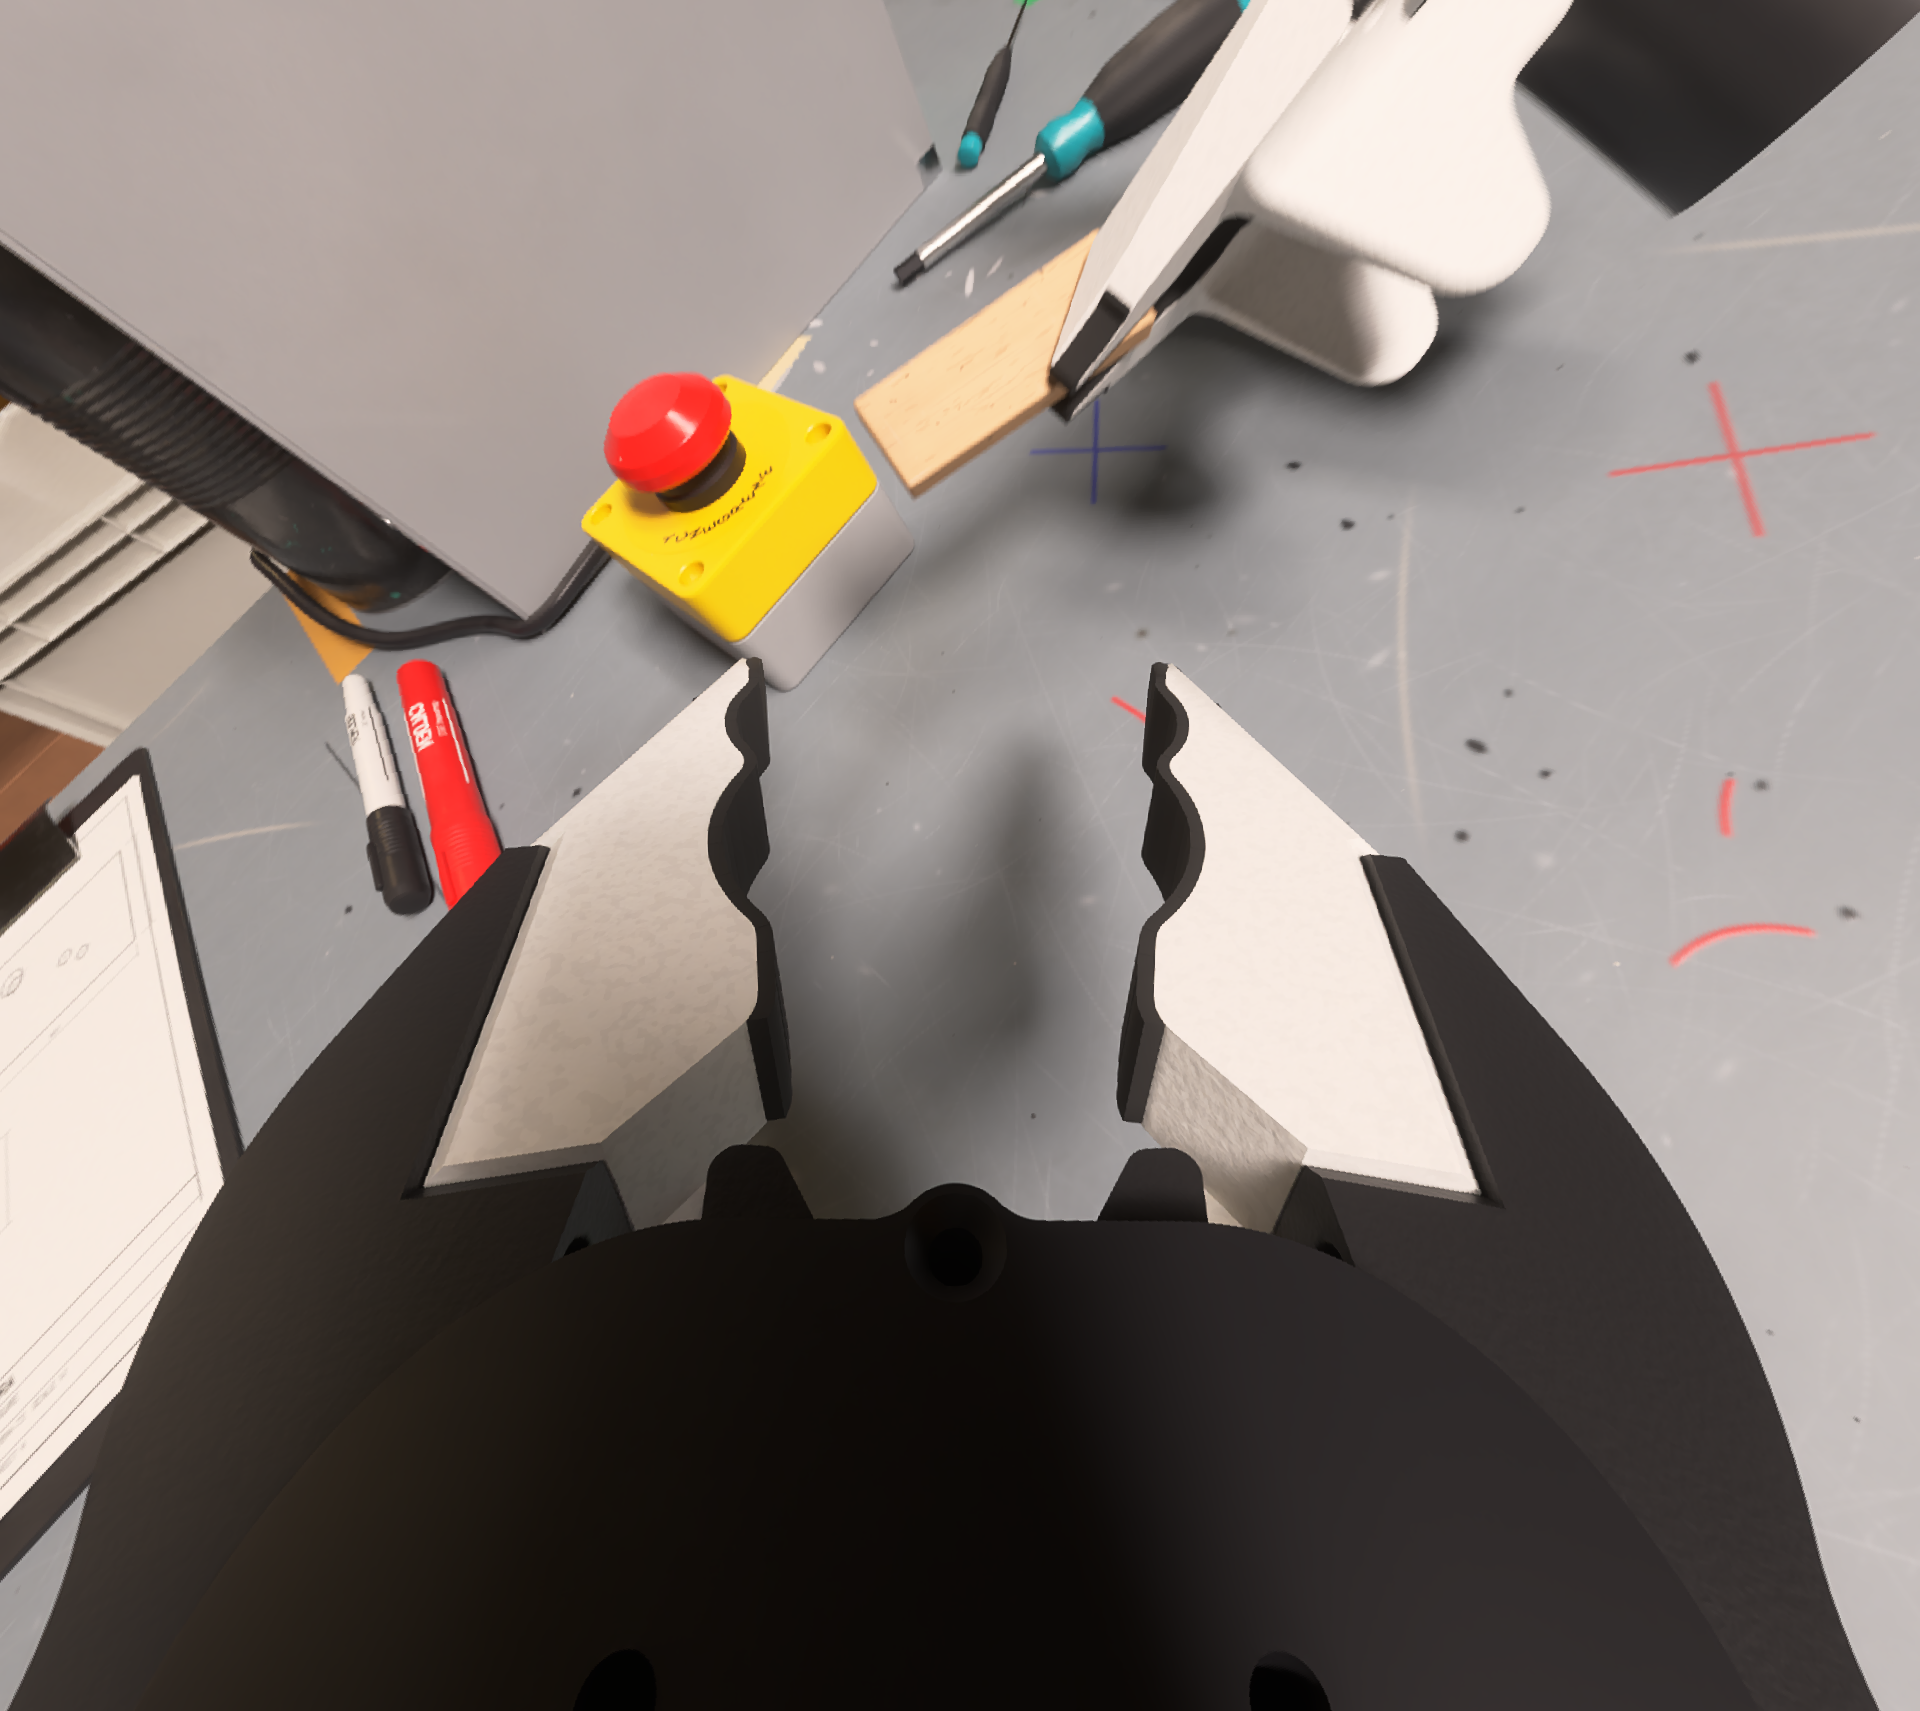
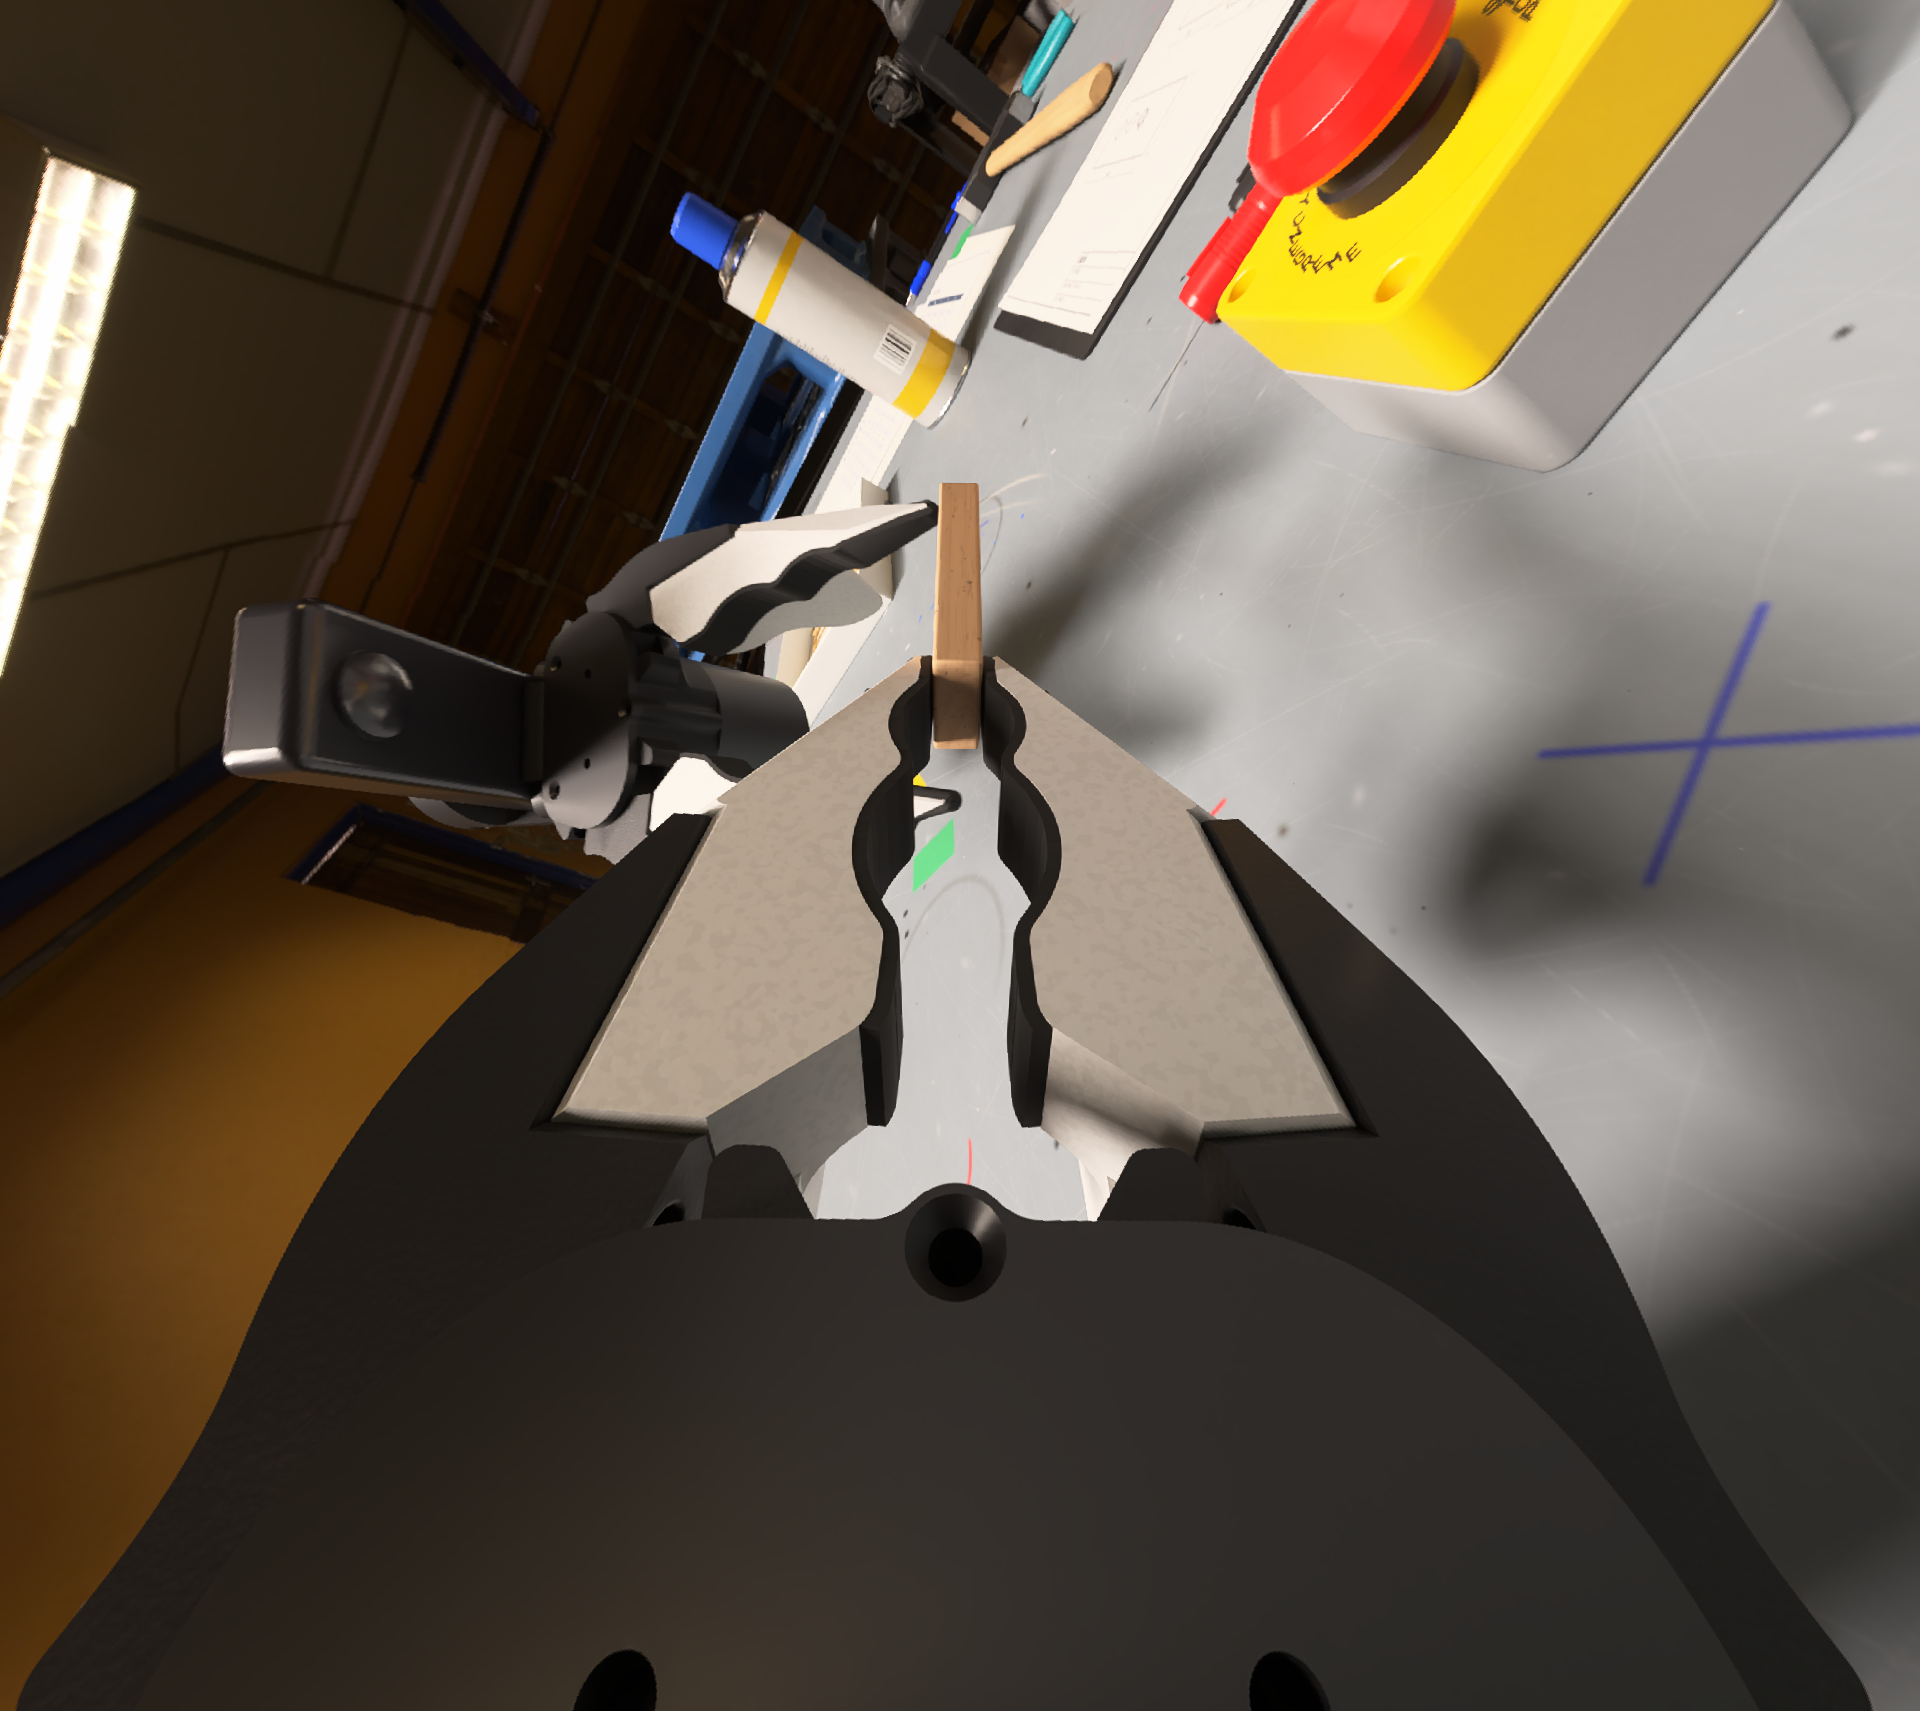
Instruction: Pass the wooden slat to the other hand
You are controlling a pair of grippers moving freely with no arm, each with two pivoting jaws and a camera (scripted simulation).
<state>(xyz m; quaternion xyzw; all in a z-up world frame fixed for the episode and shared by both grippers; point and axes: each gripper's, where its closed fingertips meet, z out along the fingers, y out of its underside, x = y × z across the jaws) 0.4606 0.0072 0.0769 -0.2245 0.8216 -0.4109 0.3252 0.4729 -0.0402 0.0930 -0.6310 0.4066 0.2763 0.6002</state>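
Nearest my left wrist camera is my own left gripper (image 1: pixel 961 685), its white-faced, black-edged fingers spread wide with nothing between them, hanging over bare grey scuffed bench top (image 1: pixel 1351 830). Just beyond its tips, to the left, sits the yellow-topped grey box with the red mushroom push-button (image 1: pixel 743 508); left of that lie a black-and-white marker (image 1: pixel 379 788) and a red marker (image 1: pixel 442 778) side by side, and a clipboard with white paper (image 1: pixel 94 1090) at the near left edge.

Farther off, my right gripper (image 1: pixel 1081 383) comes in from the upper right, pinching the pale, flat wooden slat (image 1: pixel 977 383) at one end. In the right wrist view I see the same grip edge-on: the right gripper (image 2: pixel 956 685) is closed narrowly on the slat (image 2: pixel 956 581), which sticks out forward past the fingertips, apparently held clear of the bench beside a blue cross mark (image 1: pixel 1096 449). A teal-and-black screwdriver (image 1: pixel 1081 123) lies beyond it.

I judge this the approach stage of the handover: the right side has the slat, the left has not taken it. In the right wrist view one left fingertip looks near the slat's far end, though I cannot tell whether they touch. Next I would need to bring the open left fingers around the free end, close firmly, and only then release the right.
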